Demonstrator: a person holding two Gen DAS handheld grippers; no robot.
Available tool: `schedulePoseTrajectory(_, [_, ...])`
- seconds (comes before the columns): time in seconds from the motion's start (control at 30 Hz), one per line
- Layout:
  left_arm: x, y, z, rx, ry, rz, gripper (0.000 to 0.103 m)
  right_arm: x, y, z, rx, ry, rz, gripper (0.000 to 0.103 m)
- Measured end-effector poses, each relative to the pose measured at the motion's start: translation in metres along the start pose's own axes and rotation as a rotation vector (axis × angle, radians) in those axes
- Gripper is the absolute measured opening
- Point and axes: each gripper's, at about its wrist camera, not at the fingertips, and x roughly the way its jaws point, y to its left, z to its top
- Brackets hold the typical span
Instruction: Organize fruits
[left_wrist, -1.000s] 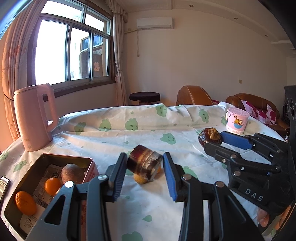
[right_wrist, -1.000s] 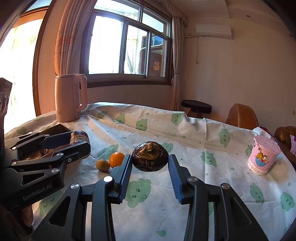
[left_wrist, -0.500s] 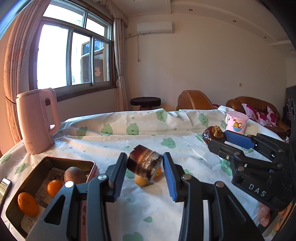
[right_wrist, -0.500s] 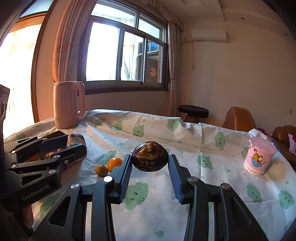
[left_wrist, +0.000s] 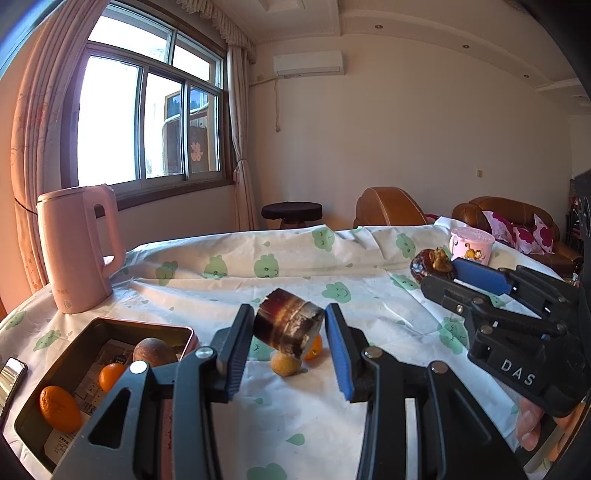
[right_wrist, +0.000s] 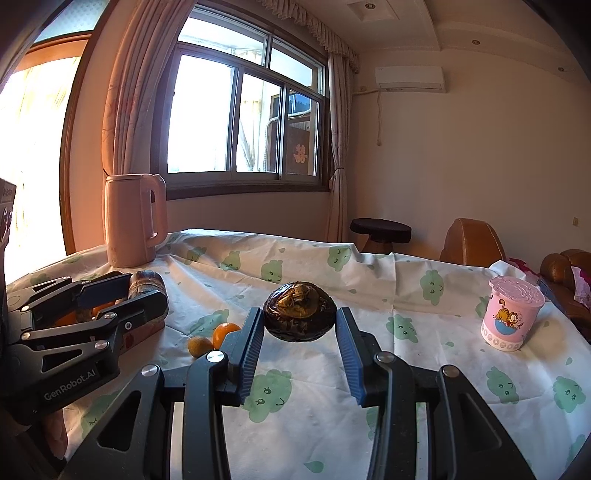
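L gripper (left_wrist: 289, 341): fingers narrow, clamped on a dark brown cylinder jar (left_wrist: 288, 324), tilted, held above the surface (left_wrist: 306, 417). R gripper (right_wrist: 300, 343): fingers narrow too, clamped on a dark domed lid (right_wrist: 300, 312) w/ a golden figure on top, held level, clear of the cloth.

Near L edge of the left wrist view: red-rimmed tin box (left_wrist: 186, 334) on the surface, w/ printed paper in the bottom. In it: 1 orange (left_wrist: 60, 408) at the near end, a smaller orange (left_wrist: 109, 376) mid-box, a round brown fruit (left_wrist: 153, 351) at the far end. A phone (left_wrist: 11, 378) lies just L of the box, partly cut off.

Loose fruit, still out of the box: a small yellowish fruit (left_wrist: 285, 364) and a small orange (left_wrist: 313, 349) next to each other on the cloth, just beyond the L gripper's tips, right of the box, partly hidden behind the jar. In the right wrist view they sit between the 2 grippers.

A bit of a hand (left_wrist: 532, 428) shows under the R gripper's body, at the R edge.

Farther back: pink kettle (left_wrist: 75, 251) upright at the far L of the surface; pink cartoon cup (right_wrist: 511, 314) w/ lid, upright at the far R, well apart from the fruit. White cloth w/ green cloud print covers the surface.

Beyond: dark round stool (left_wrist: 291, 212), brown leather sofa (left_wrist: 513, 218) w/ floral cushions, window (left_wrist: 147, 122) w/ curtains, AC unit (left_wrist: 308, 63) high on the wall.
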Motion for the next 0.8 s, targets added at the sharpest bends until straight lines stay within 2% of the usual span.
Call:
schedulePoseTrajectory(0.53, [-0.009, 0.002, -0.001, 0.000, -0.044, 0.020, 0.041, -0.019, 0.008, 0.000, -0.013, -0.085, 0.002, 0.042])
schedulePoseTrajectory(0.8, [-0.013, 0.009, -0.002, -0.009, -0.030, 0.004, 0.041, -0.020, 0.024, 0.000, -0.034, -0.077, 0.026, 0.042])
